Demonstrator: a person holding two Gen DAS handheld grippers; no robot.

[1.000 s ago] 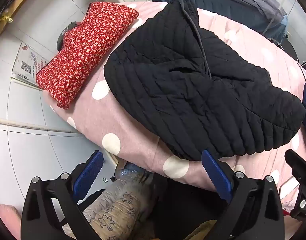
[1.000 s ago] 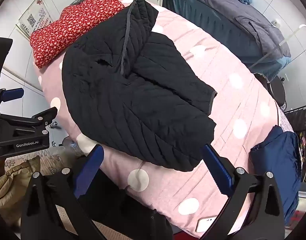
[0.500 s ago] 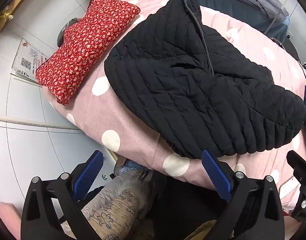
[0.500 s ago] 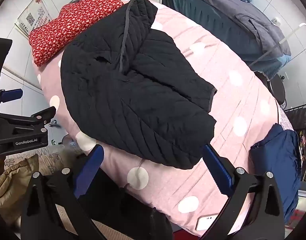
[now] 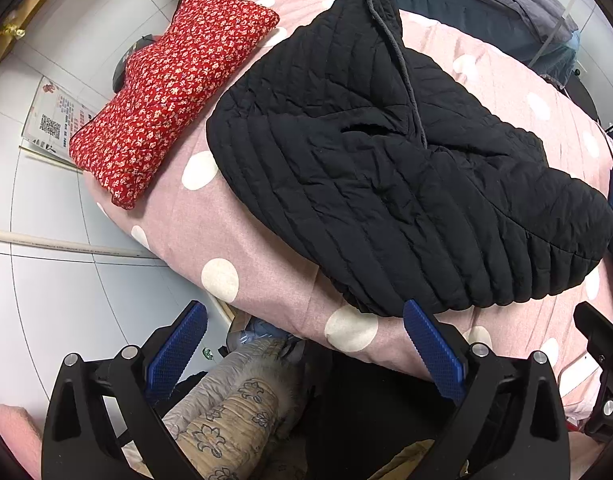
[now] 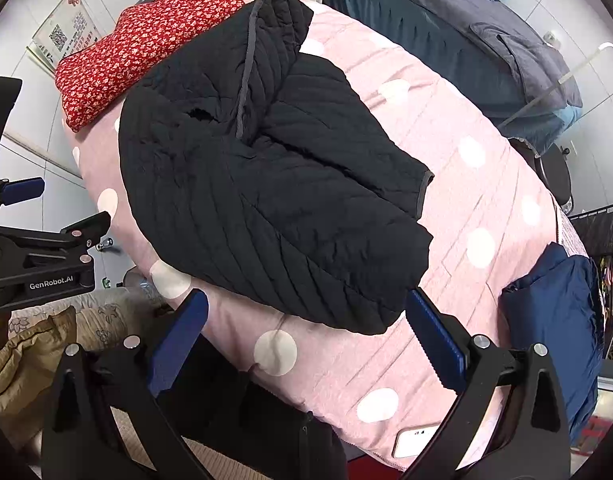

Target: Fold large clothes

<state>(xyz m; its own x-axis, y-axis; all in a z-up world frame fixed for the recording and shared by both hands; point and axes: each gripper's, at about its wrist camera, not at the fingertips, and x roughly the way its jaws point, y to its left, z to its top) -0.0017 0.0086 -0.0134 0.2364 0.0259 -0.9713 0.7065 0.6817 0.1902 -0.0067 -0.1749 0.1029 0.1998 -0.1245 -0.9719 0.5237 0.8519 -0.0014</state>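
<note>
Left gripper point(image 5: 304, 344): fingers spread wide, nothing between them; it hangs off the near edge of the bed, clear of the cloth.
Right gripper point(image 6: 306, 334): likewise wide apart and holding nothing, just short of the jacket's near hem.
Black quilted jacket point(image 5: 386, 168): lies partly folded on the pink polka-dot bedspread point(image 5: 242, 236), sleeves crossed over the body, its near hem close to the bed's near edge.
Red floral pillow point(image 5: 166, 88): far left on the bed, just beside the jacket.
Right view only: a navy garment point(image 6: 554, 320) on the bed at the right, and a phone point(image 6: 416, 438) at the near edge.
Left view only: a patterned padded garment point(image 5: 234, 412) below the bed edge.
Change: both grippers have held their opening; the jacket lies as it did, sitting slightly lower in each view.
</note>
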